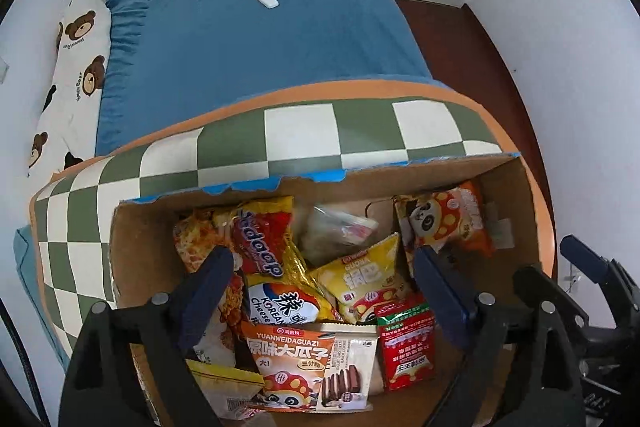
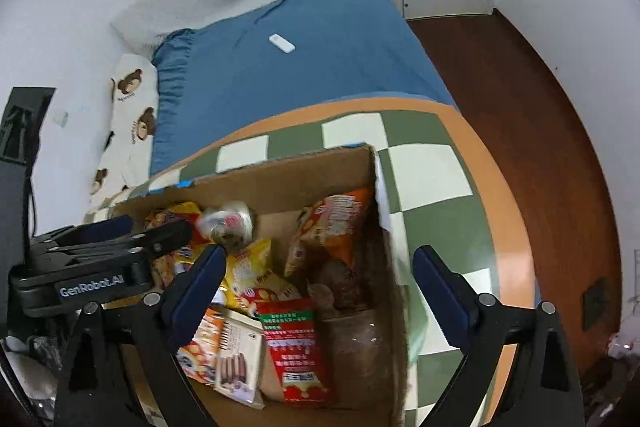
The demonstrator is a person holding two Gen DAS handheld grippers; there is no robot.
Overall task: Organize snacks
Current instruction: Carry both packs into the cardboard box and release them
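Here, snack pkts (image 1: 288, 291) in box (image 1: 520, 211)

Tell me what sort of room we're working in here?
Most likely a bedroom: a bed with a blue sheet, a bear-print pillow against the wall, and the cardboard snack box on a checkered cushion.

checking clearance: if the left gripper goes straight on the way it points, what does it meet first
Likely the sunflower seed packet lying atop the snacks in the cardboard box; the left gripper hangs open above it, though depth is unclear.
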